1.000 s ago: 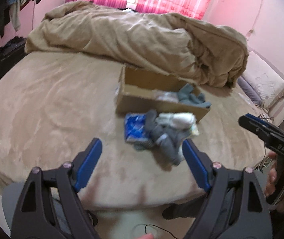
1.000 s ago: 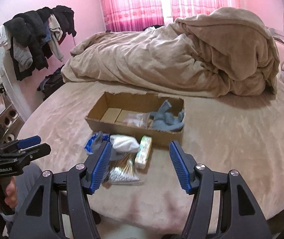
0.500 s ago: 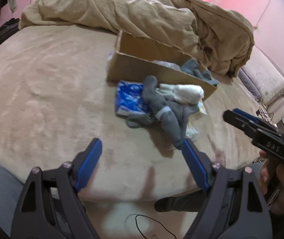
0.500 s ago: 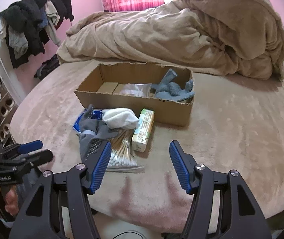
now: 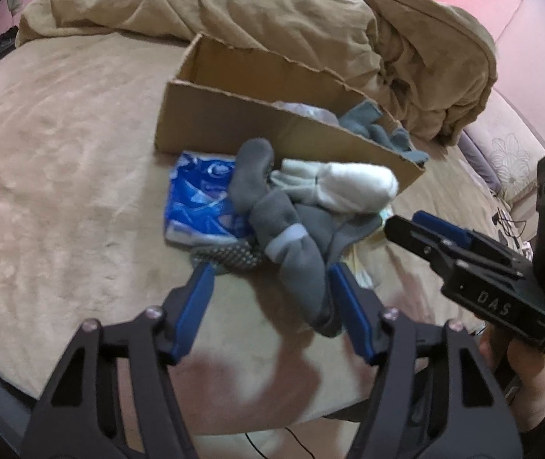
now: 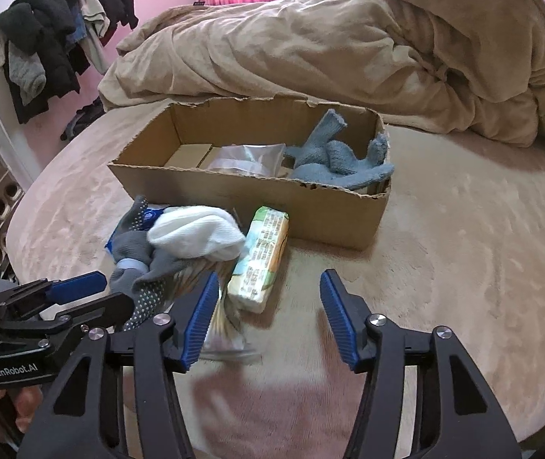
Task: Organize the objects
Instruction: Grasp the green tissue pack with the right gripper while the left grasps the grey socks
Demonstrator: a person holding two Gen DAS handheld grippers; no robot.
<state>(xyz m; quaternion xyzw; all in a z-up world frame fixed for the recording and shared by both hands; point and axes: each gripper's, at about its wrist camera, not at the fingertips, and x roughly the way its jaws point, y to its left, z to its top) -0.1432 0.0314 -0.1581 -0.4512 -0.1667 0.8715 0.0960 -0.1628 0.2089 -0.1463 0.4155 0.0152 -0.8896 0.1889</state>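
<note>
Both grippers have closed in on the pile since a second ago; the clutter that sat well ahead now fills the lower middle of each wrist view. Left gripper (image 5: 268,294) released, jaws spread, straddling the near end of the grey sock (image 5: 295,252): its cuff lies between the blue pads, closer to the right-side pad, and its long axis runs away from the tongs and slightly leftward, toward the box. Left hand is plainly the nearer to it. Right gripper (image 6: 268,317) also released, holding nothing; its left pad sits over the bag of cotton swabs (image 6: 223,329), and the green tissue pack (image 6: 259,260) lies just ahead between the pads, long axis pointing up toward the box. Judgement: next move is a straight close on the sock cuff by the left, no reorienting needed, though fabric may drag neighbours. Touching the sock: white sock (image 5: 337,187) on top at the far side, blue packet (image 5: 200,202) underneath to the left. Just beyond, cardboard box (image 6: 249,195), open-topped, on the bed (image 6: 482,229). Inside: blue-grey sock (image 6: 341,160) bunched at the right end, a clear plastic bag (image 6: 245,157) in the middle, left end showing bare cardboard. Farthest back, rumpled tan duvet (image 6: 310,49).
</note>
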